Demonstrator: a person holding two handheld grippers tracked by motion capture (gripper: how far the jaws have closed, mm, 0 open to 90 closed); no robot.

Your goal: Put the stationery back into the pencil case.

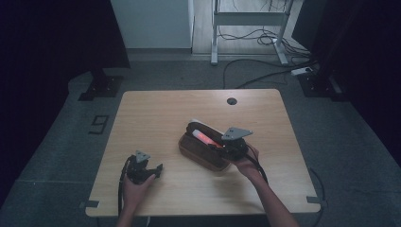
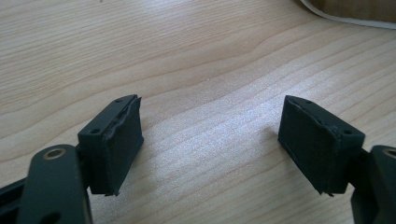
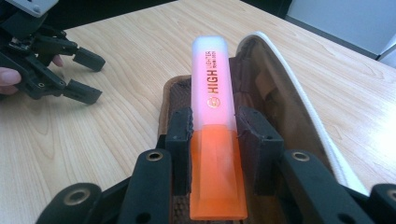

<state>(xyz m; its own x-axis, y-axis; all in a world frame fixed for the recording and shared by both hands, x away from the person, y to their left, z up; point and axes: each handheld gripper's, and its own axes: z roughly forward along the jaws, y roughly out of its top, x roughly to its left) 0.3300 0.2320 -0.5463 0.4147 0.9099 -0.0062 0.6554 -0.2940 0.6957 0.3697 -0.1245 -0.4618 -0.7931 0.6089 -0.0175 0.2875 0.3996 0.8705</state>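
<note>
An orange highlighter [image 3: 215, 126] with a pale translucent cap [image 1: 204, 138] is clamped between the jaws of my right gripper [image 3: 214, 140] [image 1: 226, 147]. It lies lengthwise over the open mouth of a brown pencil case [image 1: 201, 153] [image 3: 261, 88] with a white lining edge. My left gripper [image 1: 152, 170] [image 2: 210, 140] rests on the bare table [image 1: 156, 118] to the left of the case, jaws wide open with nothing between them. It also appears in the right gripper view as the other gripper [image 3: 70, 70], held by a hand.
A round cable hole [image 1: 231, 101] sits near the table's far edge. The wooden tabletop [image 2: 196, 60] is bare around the left gripper. Cables and desk legs [image 1: 250, 42] lie on the floor beyond the table.
</note>
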